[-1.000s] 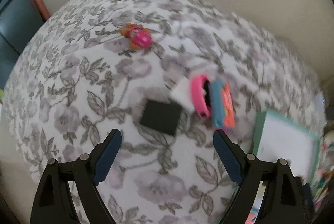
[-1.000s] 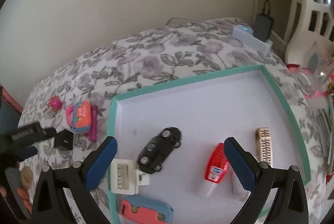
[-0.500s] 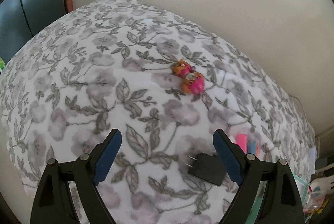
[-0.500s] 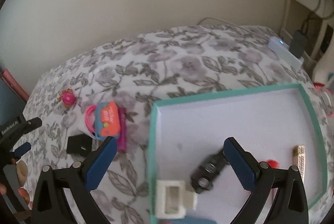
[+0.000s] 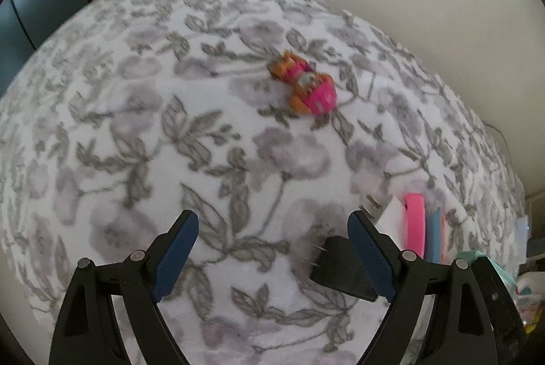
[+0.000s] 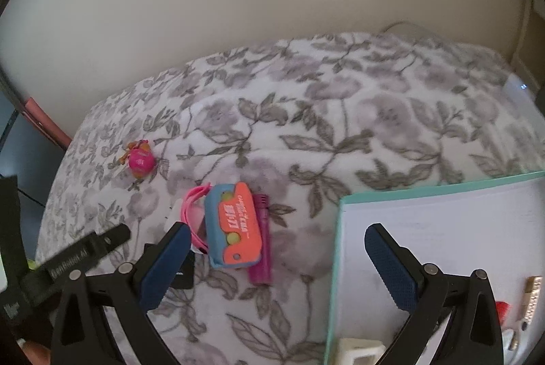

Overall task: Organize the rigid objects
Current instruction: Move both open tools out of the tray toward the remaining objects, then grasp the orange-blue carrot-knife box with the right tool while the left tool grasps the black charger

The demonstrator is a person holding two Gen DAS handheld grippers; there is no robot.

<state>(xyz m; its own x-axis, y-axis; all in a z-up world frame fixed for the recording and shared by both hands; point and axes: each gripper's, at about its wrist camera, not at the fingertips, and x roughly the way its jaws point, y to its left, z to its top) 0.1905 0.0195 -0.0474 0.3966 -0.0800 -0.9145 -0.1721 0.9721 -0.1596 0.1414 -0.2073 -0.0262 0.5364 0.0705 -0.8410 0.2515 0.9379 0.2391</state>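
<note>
I have my left tool (image 5: 272, 246) angled steeply down over the bed, jaws spread wide and empty. My right tool (image 6: 276, 257) also tips downward, its jaws wide apart, gripping nothing.

On the floral cloth (image 6: 340, 113), the case (image 6: 235, 225) lies near the centre, with the ring (image 6: 192, 211) touching it at nine o'clock and the tube (image 6: 262, 249) touching it at three. The small toy (image 6: 140, 160) lies apart at ten o'clock. The tray (image 6: 335, 263) lies at three o'clock; the plug block (image 5: 340, 266) lies at eight, beside the ring.
</note>
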